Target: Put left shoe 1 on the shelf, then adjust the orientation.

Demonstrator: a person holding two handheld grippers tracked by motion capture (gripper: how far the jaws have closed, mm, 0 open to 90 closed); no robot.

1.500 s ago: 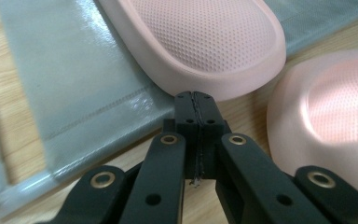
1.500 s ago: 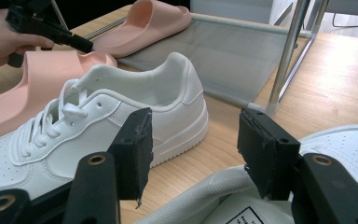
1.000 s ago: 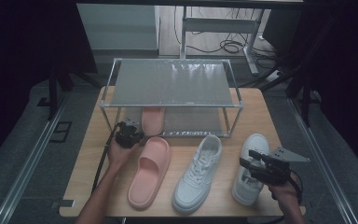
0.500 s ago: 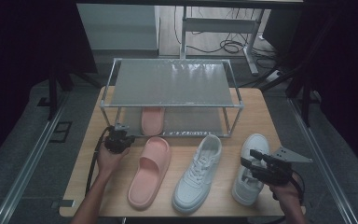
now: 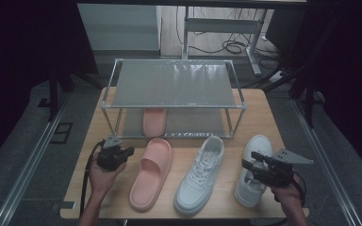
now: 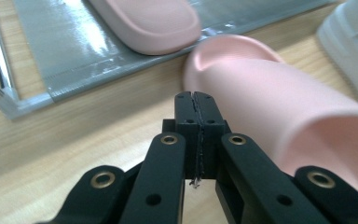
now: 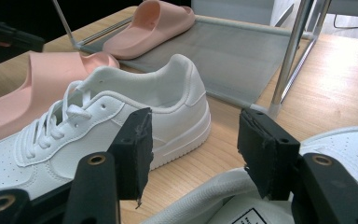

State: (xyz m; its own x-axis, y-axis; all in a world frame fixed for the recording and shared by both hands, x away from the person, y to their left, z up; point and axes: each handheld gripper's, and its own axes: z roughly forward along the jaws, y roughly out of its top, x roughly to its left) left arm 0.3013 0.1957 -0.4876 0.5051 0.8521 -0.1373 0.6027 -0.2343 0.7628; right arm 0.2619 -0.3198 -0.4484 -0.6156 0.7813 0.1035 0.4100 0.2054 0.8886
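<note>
A pink slide (image 5: 152, 173) lies on the wooden table, left of two white sneakers (image 5: 201, 175) (image 5: 252, 170). A second pink slide (image 5: 154, 120) rests on the lower shelf of the rack (image 5: 174, 84). My left gripper (image 5: 128, 151) (image 6: 197, 99) is shut with nothing in it, held just left of the near slide (image 6: 279, 116), jaws pressed together. My right gripper (image 5: 246, 164) (image 7: 193, 149) stands open over the right sneaker (image 7: 261, 196), nothing between its pads. The middle sneaker (image 7: 102, 130) lies ahead of it.
The two-tier metal rack stands at the table's back middle, its posts (image 7: 290, 60) near the sneakers' heels. The table edge (image 5: 179, 215) runs close below the shoes. Cables (image 5: 231, 46) lie on the floor beyond.
My left gripper has drawn back from the rack's front edge toward the near left, away from the slide on the shelf. The right gripper has kept still.
</note>
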